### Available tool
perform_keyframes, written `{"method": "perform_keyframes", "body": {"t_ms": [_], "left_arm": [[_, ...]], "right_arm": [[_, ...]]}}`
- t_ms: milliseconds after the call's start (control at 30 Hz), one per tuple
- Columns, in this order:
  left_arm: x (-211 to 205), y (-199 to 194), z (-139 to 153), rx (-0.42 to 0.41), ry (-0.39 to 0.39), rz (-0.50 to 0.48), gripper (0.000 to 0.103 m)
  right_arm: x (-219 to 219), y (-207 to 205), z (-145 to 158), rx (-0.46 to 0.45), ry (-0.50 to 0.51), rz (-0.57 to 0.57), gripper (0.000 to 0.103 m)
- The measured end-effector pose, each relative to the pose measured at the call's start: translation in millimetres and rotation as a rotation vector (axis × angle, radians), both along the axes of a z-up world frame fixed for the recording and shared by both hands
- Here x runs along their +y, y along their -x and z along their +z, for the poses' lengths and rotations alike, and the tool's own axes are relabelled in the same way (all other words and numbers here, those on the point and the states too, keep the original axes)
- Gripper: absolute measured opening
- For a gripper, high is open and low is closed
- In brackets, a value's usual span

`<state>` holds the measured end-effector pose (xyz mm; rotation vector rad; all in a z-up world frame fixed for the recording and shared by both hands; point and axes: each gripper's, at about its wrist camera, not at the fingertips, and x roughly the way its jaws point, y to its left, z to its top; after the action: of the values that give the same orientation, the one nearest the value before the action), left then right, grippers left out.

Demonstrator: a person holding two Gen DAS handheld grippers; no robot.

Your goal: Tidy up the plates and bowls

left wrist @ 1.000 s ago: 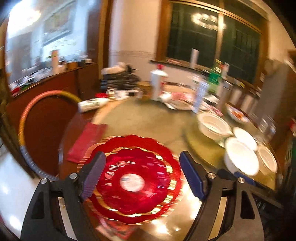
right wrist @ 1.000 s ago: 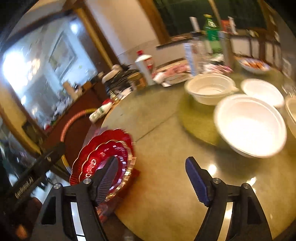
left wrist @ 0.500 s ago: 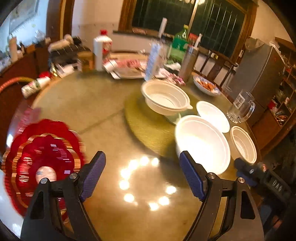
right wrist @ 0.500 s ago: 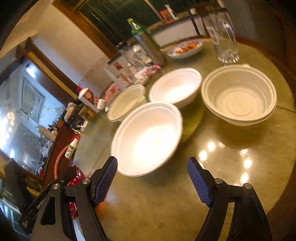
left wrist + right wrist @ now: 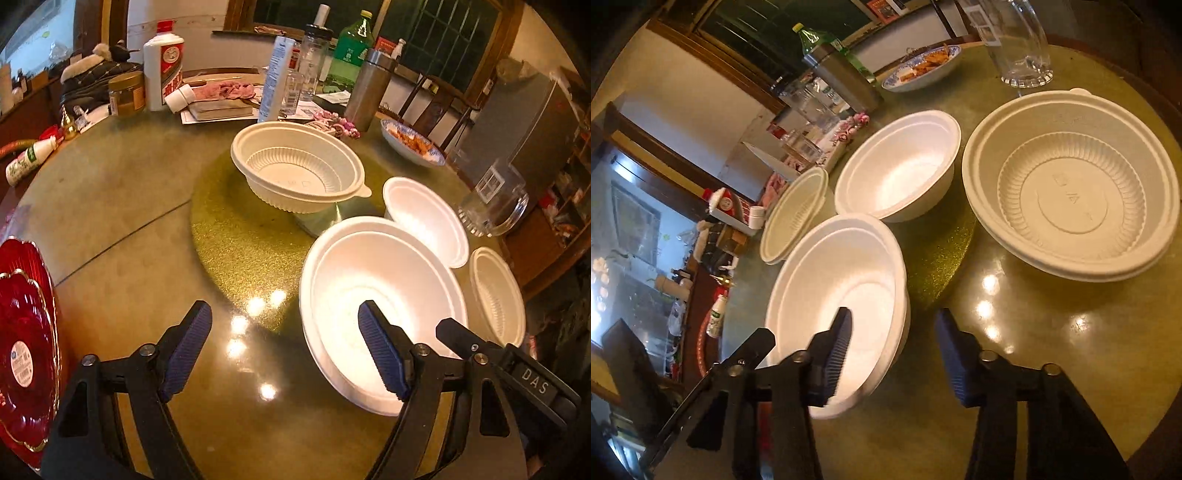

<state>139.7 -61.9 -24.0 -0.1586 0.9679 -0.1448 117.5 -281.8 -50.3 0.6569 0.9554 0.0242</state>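
Observation:
A large white foam bowl (image 5: 380, 302) (image 5: 834, 291) sits near the table's front. My left gripper (image 5: 284, 347) is open and empty; its right finger is over that bowl's near side. My right gripper (image 5: 892, 358) is open, straddling the bowl's near rim, left finger inside the bowl. A smaller foam bowl (image 5: 424, 218) (image 5: 901, 166) lies behind. A ribbed plastic bowl (image 5: 299, 170) (image 5: 794, 218) stands on the turntable. Another ribbed bowl (image 5: 496, 295) (image 5: 1075, 188) sits at the right. Red plates (image 5: 26, 354) lie at the left edge.
A gold turntable (image 5: 240, 229) is in the table's middle. Bottles, a jar and books (image 5: 221, 103) crowd the far side. A dish of food (image 5: 410, 142) (image 5: 923, 70) and a glass mug (image 5: 495, 203) (image 5: 1019, 44) stand far right.
Both grippers have swung from the red plates to the white bowls. My right gripper has moved in over the large foam bowl's rim and its jaws have narrowed.

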Motion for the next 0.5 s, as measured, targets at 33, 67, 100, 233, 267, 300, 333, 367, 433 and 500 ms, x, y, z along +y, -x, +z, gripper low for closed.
{"method": "perform_keyframes", "body": {"t_ms": [33, 67, 100, 233, 267, 300, 333, 367, 433, 500], "left_arm": [[-1.3, -0.8, -1.7, 0.006, -0.012, -0.005, 0.046], [-3.5, -1.7, -5.2, 0.024, -0.03, -0.022, 0.035], [-6.2, -1.7, -7.1, 0.036, -0.024, -0.06, 0.018], [-14.8, 14.5, -0.4, -0.017, -0.096, -0.098, 0.011], [-12.5, 17.8, 1.8, -0.026, -0.094, -0.097, 0.011], [-9.1, 21.9, 4.4, -0.034, -0.09, -0.097, 0.011], [-6.3, 25.6, 6.4, -0.036, -0.089, -0.096, 0.011], [-3.1, 30.5, 8.7, -0.041, -0.092, -0.095, 0.011], [3.5, 41.2, 14.6, -0.066, -0.108, -0.087, 0.011], [13.4, 52.9, 21.3, -0.09, -0.114, -0.067, 0.011]], "right_arm": [[0.7, -1.2, -2.3, 0.009, 0.004, 0.0, 0.035], [0.9, -1.7, -4.8, 0.022, 0.009, 0.004, 0.024], [1.7, -1.7, -6.1, 0.021, 0.007, 0.011, 0.02], [17.5, 5.9, 2.7, 0.007, 0.066, 0.05, 0.01], [20.0, 8.3, 4.5, 0.0, 0.078, 0.052, 0.01], [21.8, 11.8, 6.7, -0.008, 0.08, 0.055, 0.01], [22.9, 15.9, 8.6, -0.016, 0.074, 0.06, 0.01], [25.5, 20.0, 11.0, -0.024, 0.076, 0.067, 0.01], [32.5, 26.1, 15.9, -0.039, 0.087, 0.084, 0.01], [42.6, 32.6, 21.7, -0.057, 0.093, 0.107, 0.01]]}}
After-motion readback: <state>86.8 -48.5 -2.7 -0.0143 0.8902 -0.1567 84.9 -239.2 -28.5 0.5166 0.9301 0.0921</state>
